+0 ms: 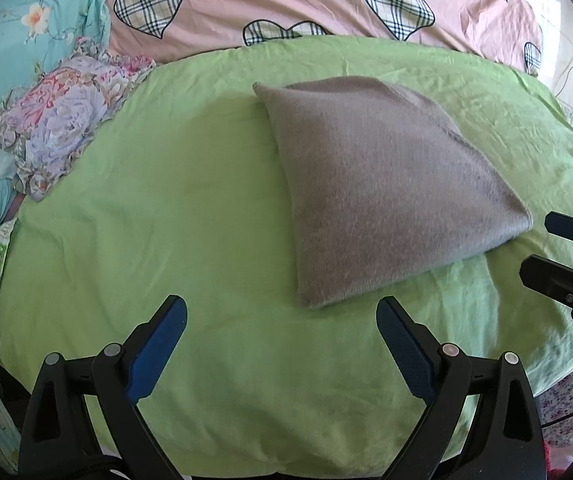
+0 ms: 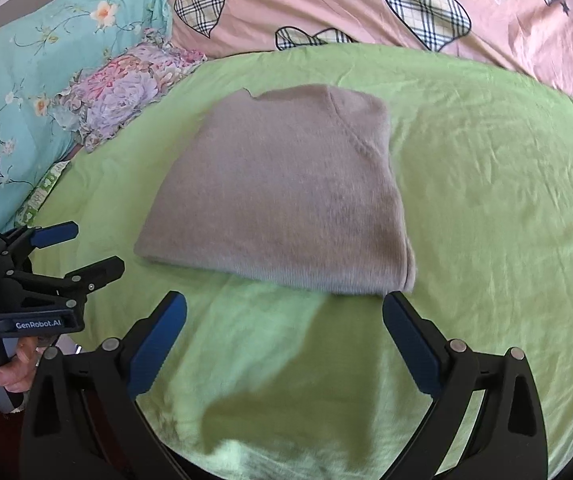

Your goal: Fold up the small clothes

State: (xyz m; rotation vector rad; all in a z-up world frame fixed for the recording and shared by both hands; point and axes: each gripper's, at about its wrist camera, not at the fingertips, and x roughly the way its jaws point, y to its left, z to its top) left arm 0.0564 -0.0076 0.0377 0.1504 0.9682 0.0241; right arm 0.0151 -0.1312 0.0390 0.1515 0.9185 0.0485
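Sweater (image 1: pixel 382 192) lies folded into a compact grey block on the green sheet (image 1: pixel 166 200) mid-bed, touching neither tool. Left gripper (image 1: pixel 282 344) and right gripper (image 2: pixel 284 344) both hover just short of its near edge, jaws spread wide and gripping nothing. Looks like the fold is done; stand-off probably keeps the stack undisturbed. Floral pillows (image 2: pixel 46 60) sit well clear.

Both wrist cameras look forward and down, close over the green sheet (image 1: pixel 166 200), sharing the folded grey garment (image 2: pixel 278 196)
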